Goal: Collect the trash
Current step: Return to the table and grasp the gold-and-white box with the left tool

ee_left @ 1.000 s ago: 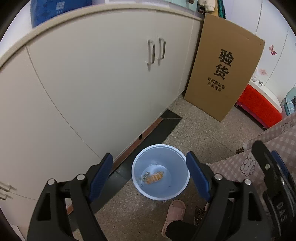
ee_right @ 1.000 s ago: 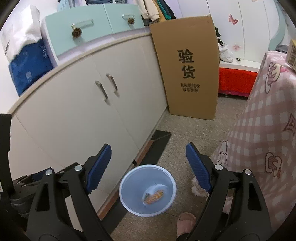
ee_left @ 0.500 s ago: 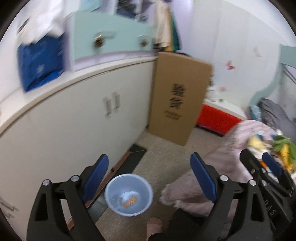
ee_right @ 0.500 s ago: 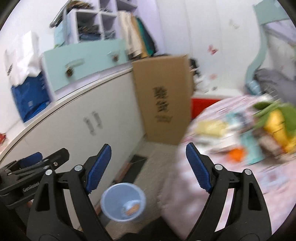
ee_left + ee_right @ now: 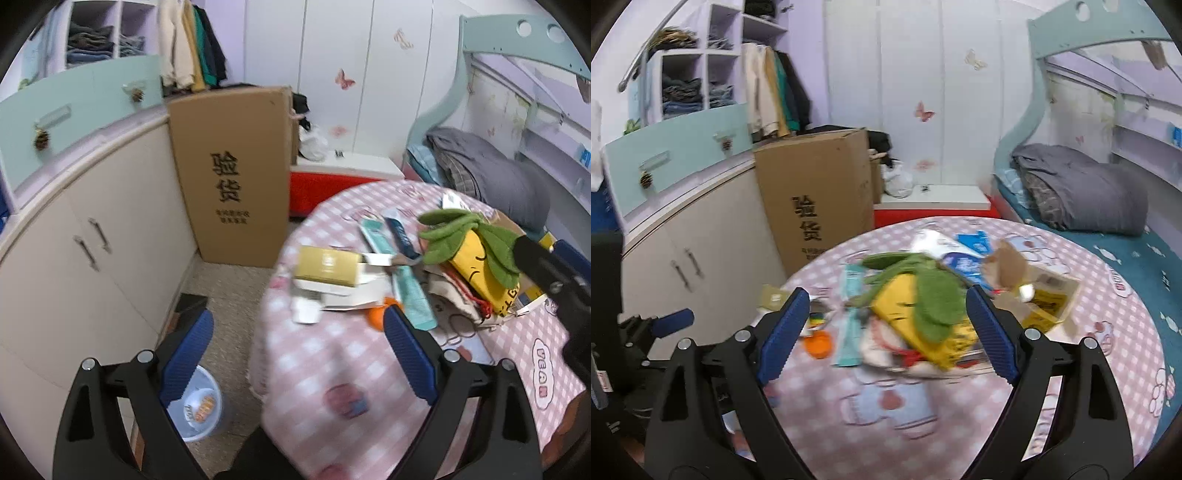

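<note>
Both tongs, left (image 5: 297, 349) and right (image 5: 886, 332), swung up from the bin (image 5: 199, 406) to the counter (image 5: 325, 354), empty, left wide, right opening, poised over far trash: wrappers (image 5: 406, 288), orange scrap (image 5: 376, 317), box (image 5: 327, 266).

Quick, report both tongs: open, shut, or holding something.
Left tongs: open, nothing between the pads.
Right tongs: opening, nothing held.
</note>
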Demonstrator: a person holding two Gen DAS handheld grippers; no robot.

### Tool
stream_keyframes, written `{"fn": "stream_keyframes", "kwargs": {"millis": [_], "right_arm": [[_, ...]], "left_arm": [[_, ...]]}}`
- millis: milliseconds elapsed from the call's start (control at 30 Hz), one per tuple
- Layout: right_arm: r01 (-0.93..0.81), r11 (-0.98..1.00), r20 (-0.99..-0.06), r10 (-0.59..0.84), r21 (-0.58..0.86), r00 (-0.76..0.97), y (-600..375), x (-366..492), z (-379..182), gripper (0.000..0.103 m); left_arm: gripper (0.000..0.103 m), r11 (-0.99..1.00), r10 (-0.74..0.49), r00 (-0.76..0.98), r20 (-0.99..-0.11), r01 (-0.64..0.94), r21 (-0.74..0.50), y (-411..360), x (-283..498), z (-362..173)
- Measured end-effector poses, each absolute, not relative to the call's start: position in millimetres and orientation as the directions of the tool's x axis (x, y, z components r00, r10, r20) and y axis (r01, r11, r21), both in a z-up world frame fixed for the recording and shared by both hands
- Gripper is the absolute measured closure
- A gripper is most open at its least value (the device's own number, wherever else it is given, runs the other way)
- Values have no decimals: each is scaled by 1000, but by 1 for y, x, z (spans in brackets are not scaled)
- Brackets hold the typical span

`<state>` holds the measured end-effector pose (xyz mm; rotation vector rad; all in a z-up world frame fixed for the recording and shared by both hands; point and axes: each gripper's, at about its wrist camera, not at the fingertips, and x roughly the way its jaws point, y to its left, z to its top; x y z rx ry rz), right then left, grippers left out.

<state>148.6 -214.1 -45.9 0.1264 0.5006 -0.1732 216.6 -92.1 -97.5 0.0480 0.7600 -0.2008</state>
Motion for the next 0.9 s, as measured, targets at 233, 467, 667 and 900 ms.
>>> {"fn": "stream_keyframes", "kwargs": {"millis": [233, 467, 667, 900], "right_arm": [[216, 973, -512, -146, 79, 846, -235, 155, -61, 18], [206, 977, -527, -144, 60, 838, -228, 167, -72, 18], [181, 983, -520, -145, 19, 842, -213, 167, -69, 18], [72, 997, -535, -74, -25, 842, -171, 167, -67, 18]], "left_arm": [[12, 978, -160, 656, -738, 205, -30, -125, 245, -122], [30, 983, -162, 639, -752, 174, -64, -126, 269, -132], [38, 980, -184, 645, -742, 175, -91, -114, 266, -128], [38, 990, -141, 733, -666, 122, -75, -71, 231, -103]]}}
